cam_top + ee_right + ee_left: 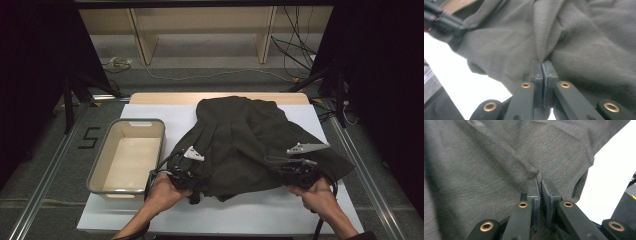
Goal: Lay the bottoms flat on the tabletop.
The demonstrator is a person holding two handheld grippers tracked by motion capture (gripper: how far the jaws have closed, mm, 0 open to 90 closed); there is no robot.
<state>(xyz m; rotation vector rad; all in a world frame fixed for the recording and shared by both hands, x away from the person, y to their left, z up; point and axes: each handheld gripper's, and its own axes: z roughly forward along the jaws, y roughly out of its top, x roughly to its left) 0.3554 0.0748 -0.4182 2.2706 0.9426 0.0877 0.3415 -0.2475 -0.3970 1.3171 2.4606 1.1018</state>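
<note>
From the high view, a dark olive-grey cloth garment (245, 145) lies spread on the white table sheet (250, 215), with a beige plastic bin (107, 187) at its nine o'clock; the left gripper (187, 175) grips its near hem at seven o'clock, the right gripper (300, 172) at five o'clock. In the left gripper view, the jaws pinch a ridge of fabric (499, 165). In the right gripper view, the jaws are pressed tight on a gathered fold (544, 30). Lifting well probably means keeping both pinches firm, raising evenly and keeping the hem taut.
</note>
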